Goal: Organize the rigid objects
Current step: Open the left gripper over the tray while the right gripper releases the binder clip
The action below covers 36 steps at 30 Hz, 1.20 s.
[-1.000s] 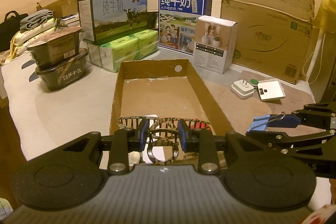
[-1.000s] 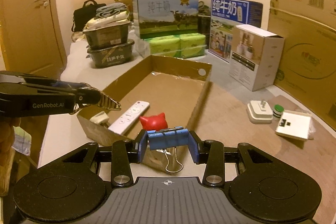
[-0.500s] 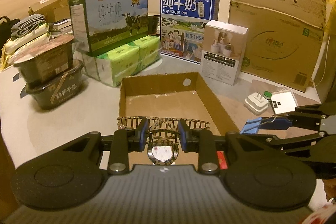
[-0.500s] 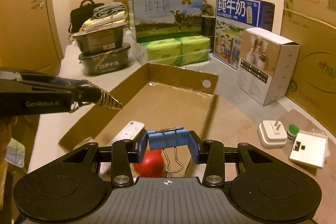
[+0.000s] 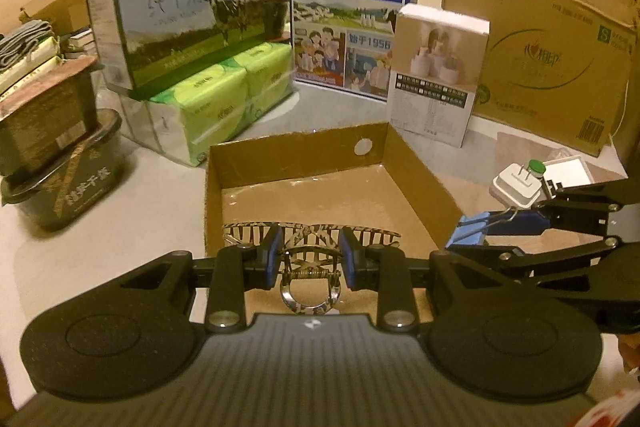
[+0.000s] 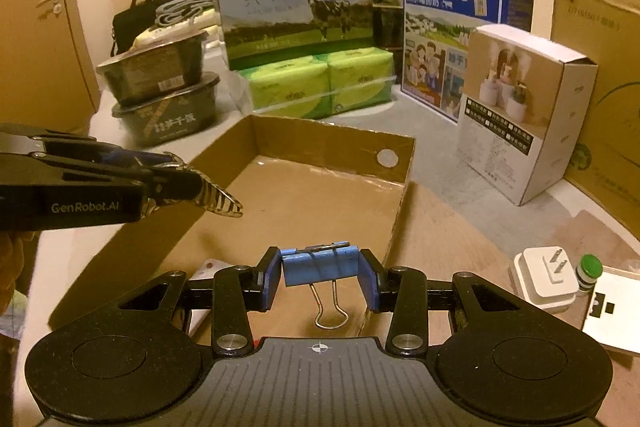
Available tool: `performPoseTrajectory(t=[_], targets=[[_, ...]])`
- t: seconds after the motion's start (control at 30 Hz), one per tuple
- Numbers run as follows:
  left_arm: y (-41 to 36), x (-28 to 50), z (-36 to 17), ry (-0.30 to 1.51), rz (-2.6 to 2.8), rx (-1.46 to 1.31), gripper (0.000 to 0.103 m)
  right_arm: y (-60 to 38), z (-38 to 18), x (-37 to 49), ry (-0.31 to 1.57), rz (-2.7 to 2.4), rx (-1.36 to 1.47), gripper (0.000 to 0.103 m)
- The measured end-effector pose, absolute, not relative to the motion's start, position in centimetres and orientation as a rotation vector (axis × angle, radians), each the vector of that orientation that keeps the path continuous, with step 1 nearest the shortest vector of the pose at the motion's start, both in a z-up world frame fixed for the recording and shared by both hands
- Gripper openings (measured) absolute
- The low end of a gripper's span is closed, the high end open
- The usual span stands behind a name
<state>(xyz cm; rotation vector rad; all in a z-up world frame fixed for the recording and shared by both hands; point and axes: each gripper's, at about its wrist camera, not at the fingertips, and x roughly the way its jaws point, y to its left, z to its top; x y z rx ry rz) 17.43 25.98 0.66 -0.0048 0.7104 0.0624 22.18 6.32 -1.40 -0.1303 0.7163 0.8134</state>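
Since a second ago I have carried both grippers forward over the cardboard tray point(image 6: 400, 183); its far wall now looms larger in both views, and the red item near the tray's front end has dropped out of sight beneath the right gripper point(image 6: 320, 269). My reading: both loads are now positioned above the tray interior, so the release step is next — neither item has been set down yet.

Left gripper point(image 5: 310, 257): jaws narrow, pads clamped on the hair claw clip point(image 5: 310, 241). The clip is zebra-striped, translucent, with curved teeth spread to either side of the pads and a spring ring hanging below.

Right gripper: jaws closed on the blue binder clip point(image 6: 320, 265), gripped across its folded body; the wire handles dangle downward, free.

The tray floor ahead of both grippers is bare brown card, glossy with tape along the far seam. A white remote point(image 6: 208, 269) shows only as a corner at the near end, behind the right gripper's left finger.

Outside the tray, to its right — a white plug adapter point(image 6: 548, 279) awaits sorting.
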Motion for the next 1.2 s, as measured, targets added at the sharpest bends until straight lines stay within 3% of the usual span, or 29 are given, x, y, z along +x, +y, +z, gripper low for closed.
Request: performPoseTrajectory(t=[0.2,0.27,0.83,0.9,0.93,1.2], targets=[[26.6,19.8,-0.6,0.741,0.052,-0.017,0.028,6.9,-2.2,23.5,0.721,0.816,-0.125,0.041],[26.9,20.2,-0.7,0.737,0.064,-0.025,0.036,7.1,-2.5,23.8,0.724,0.815,-0.125,0.041],[28.0,17.3,0.4,0.703,0.114,-0.070,0.036,7.5,-2.6,23.8,0.737,0.862,-0.088,0.042],[28.1,16.9,0.4,0.700,0.122,-0.081,0.036,7.4,-2.5,23.8,0.724,0.862,-0.074,0.054],[28.1,16.6,0.5,0.697,0.126,-0.084,0.036,7.1,-2.3,23.8,0.715,0.853,-0.067,0.067],[26.5,14.1,1.5,0.676,0.139,-0.110,0.036,3.9,-1.2,21.9,0.702,0.812,-0.058,0.069]])
